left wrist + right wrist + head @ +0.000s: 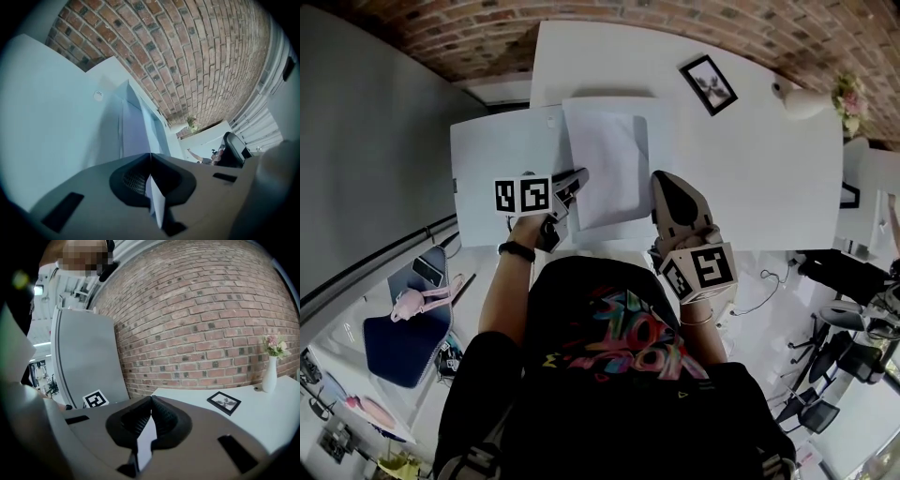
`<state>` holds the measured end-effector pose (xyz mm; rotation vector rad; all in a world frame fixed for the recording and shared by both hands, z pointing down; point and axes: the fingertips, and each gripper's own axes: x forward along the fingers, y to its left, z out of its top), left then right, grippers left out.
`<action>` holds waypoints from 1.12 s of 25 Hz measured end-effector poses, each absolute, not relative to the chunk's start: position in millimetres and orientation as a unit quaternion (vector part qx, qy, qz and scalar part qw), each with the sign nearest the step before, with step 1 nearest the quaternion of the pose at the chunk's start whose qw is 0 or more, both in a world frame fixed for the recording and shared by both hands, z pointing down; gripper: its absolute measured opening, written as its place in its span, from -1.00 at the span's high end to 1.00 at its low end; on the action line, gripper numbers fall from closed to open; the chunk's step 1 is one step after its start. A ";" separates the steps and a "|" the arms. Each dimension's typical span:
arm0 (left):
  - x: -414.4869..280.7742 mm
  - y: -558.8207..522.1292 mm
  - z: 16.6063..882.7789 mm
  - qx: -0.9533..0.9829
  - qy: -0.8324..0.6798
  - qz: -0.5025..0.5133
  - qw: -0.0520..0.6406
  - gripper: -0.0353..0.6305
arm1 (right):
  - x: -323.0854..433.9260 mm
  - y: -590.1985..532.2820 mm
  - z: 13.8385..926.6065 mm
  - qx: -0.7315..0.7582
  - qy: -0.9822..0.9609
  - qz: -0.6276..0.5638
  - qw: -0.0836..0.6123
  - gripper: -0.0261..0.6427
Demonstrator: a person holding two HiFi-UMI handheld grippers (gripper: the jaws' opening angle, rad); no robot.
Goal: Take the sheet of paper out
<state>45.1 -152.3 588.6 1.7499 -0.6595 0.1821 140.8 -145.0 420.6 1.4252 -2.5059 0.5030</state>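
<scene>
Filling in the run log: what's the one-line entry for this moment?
left gripper: shut on sheet of paper | right gripper: shut on folder | sheet of paper: not yet out

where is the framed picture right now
In the head view the framed picture lies flat on the white table, at its far right, beyond the right gripper, between the sheet of paper and the vase of flowers.

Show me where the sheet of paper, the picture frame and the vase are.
sheet of paper [611, 167], head view, middle of the sheet.
picture frame [224, 402], right gripper view, centre of its photo.
vase [269, 377], right gripper view, its white body.
</scene>
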 end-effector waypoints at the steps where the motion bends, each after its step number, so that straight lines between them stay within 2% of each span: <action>1: 41.4 -150.2 585.8 0.755 -0.287 0.080 0.585 0.82 | 139.7 -144.0 417.9 0.484 -0.852 0.169 0.106 0.87; 19: 0.1 -122.5 526.7 0.803 -0.336 0.127 0.476 0.83 | 133.6 -148.6 376.9 0.467 -0.872 0.117 0.084 0.87; 28: -17.9 -129.7 433.6 0.828 -0.332 -0.020 0.451 0.83 | 127.9 -155.7 361.7 0.456 -0.881 0.097 0.080 0.87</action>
